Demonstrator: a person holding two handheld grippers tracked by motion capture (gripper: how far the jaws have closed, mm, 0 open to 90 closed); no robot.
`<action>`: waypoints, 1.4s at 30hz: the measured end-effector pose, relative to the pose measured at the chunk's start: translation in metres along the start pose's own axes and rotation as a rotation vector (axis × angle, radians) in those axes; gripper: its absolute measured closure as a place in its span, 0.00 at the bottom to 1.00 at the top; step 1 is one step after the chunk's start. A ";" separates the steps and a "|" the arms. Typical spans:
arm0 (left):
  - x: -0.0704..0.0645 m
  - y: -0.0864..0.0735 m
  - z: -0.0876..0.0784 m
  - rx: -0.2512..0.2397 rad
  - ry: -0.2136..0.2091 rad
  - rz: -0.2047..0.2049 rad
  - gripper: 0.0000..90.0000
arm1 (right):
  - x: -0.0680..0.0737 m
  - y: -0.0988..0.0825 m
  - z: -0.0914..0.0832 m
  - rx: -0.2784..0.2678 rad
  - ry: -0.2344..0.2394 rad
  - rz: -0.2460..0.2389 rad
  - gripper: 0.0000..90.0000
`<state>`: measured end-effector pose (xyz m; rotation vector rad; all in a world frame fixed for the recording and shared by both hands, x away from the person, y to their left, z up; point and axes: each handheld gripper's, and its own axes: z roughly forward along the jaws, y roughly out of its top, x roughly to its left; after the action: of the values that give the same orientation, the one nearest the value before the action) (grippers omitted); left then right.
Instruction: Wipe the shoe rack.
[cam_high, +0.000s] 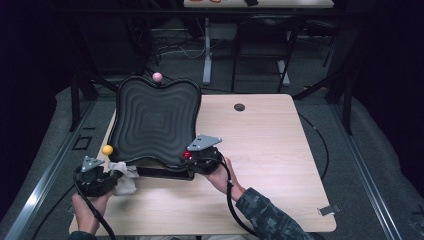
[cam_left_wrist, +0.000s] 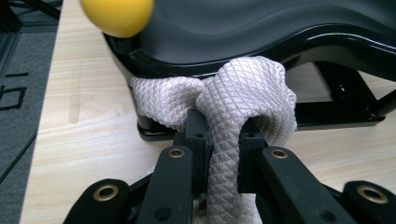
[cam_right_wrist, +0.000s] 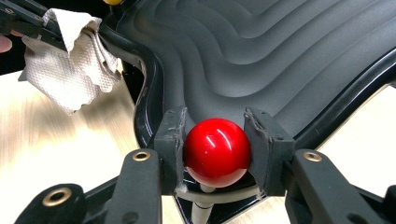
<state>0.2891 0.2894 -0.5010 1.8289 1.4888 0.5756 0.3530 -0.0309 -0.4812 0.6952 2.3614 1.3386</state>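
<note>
From the high view, I hold the left hand-held gripper (cam_high: 114, 178) clamped on a crumpled white cloth (cam_high: 125, 176) at the near left corner of a black rippled tray (cam_high: 155, 120), just below that corner's yellow ball (cam_high: 107, 149). My right hand-held gripper (cam_high: 192, 156) is closed on the red ball (cam_high: 187, 154) at the tray's near right corner. A pink ball (cam_high: 157, 76) tops the far edge, well beyond both hand-held grippers. The tray stands on a pale wooden worktop (cam_high: 270, 150) in a dim room, grey carpet around it and a second desk's legs behind.

In the left gripper view, the cloth (cam_left_wrist: 233, 112) is pinched between the jaws and bulges over their tips against the tray's glossy rim (cam_left_wrist: 261, 51). The yellow ball (cam_left_wrist: 116, 16) sits up and to the left. I judge the cloth light, limp and quilted, so it grips well but folds and slips out in part; a bunched hold like this one suits it.

In the right gripper view, the red ball (cam_right_wrist: 217, 151) sits squarely between the pads, on a pale stem. It looks hard, smooth and slippery, best held across its widest part. The tray's matt ridges (cam_right_wrist: 280, 56) stretch ahead; it seems stiff and fairly heavy. The cloth (cam_right_wrist: 70, 65) hangs at upper left.
</note>
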 end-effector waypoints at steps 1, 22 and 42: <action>-0.001 0.000 0.000 -0.001 -0.001 0.003 0.89 | 0.000 0.000 0.000 0.000 0.000 0.000 0.66; -0.036 0.016 0.025 0.012 -0.089 0.070 0.89 | 0.000 0.000 0.001 0.003 0.005 -0.002 0.66; -0.060 0.024 0.039 0.031 -0.150 0.106 0.88 | -0.001 0.000 0.001 0.002 0.012 -0.001 0.66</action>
<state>0.3180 0.2197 -0.5035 1.9391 1.3150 0.4567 0.3543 -0.0306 -0.4821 0.6881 2.3723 1.3442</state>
